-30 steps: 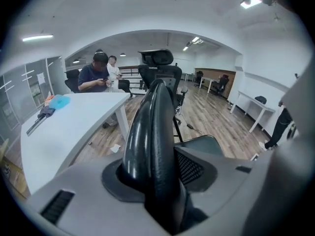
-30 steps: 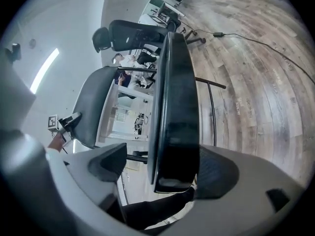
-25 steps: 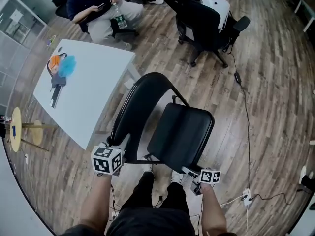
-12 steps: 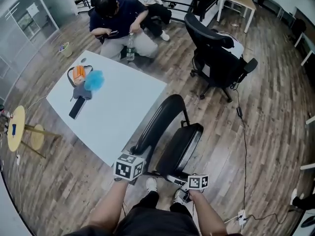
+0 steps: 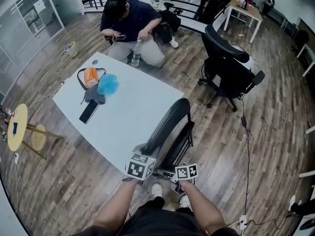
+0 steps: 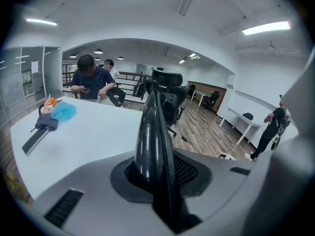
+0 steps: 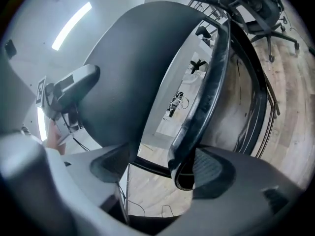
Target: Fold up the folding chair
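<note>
The black folding chair (image 5: 170,127) stands almost flat beside the white table, its seat swung up against the backrest. My left gripper (image 5: 147,155) is at the chair's near left side. In the left gripper view its closing jaws (image 6: 160,173) pinch the backrest's glossy edge (image 6: 152,132). My right gripper (image 5: 175,175) is at the chair's near right side. In the right gripper view its wide jaws (image 7: 162,168) are closing, with the seat (image 7: 133,73) by the left pad and a frame tube (image 7: 206,97) by the right pad, a gap between them.
The white table (image 5: 133,117) is close on the chair's left, with an orange bag (image 5: 90,76), a blue tuft and a dark phone on it. A black office chair (image 5: 229,68) stands behind. A seated person (image 5: 130,21) is beyond the table. A cable (image 5: 246,146) lies on the wood floor.
The seat has swung from level up against the backrest. Both grippers have risen and drawn closer together, the right one travelling farther with the seat.
</note>
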